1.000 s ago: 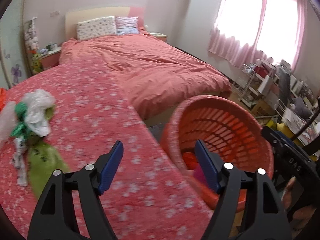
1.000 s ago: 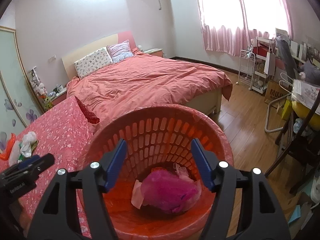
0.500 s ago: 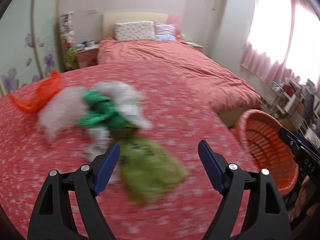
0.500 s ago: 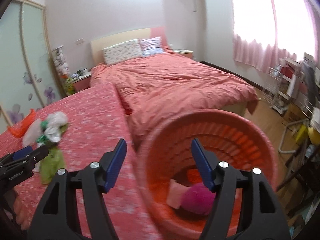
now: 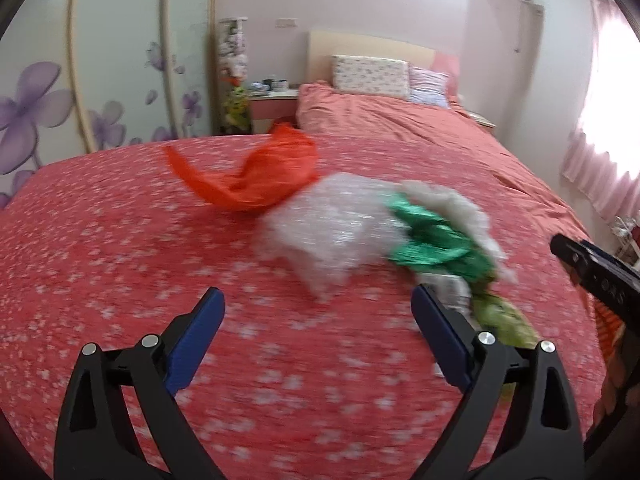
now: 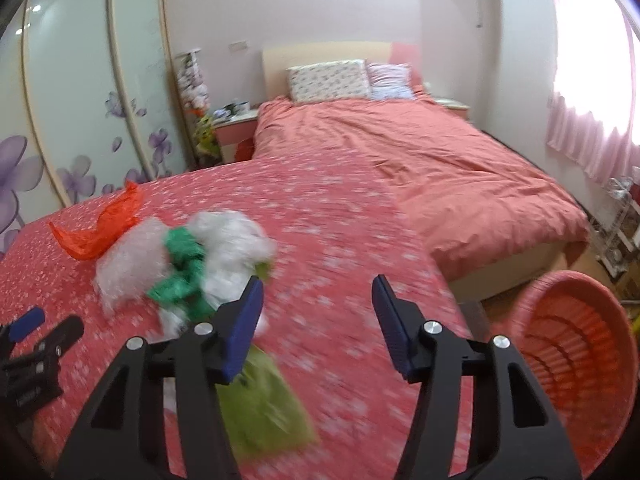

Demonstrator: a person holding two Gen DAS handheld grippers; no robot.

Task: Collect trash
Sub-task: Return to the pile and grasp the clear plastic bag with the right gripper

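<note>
Lying blurred: trash pile (image 5: 360, 224), orange, clear, green bags.

A flat surface covered in a red cloth with small white flowers (image 5: 120, 248) is carrying a loose heap of trash. An orange plastic bag (image 5: 260, 176) is lying at the heap's far end, touching a crumpled sheet of clear bubble wrap (image 5: 332, 224). A shiny green foil wrapper (image 5: 436, 244) is resting against a white plastic bag (image 6: 236, 244), and a flat yellow-green bag (image 6: 264, 412) is lying nearest the edge, blurred.
</note>
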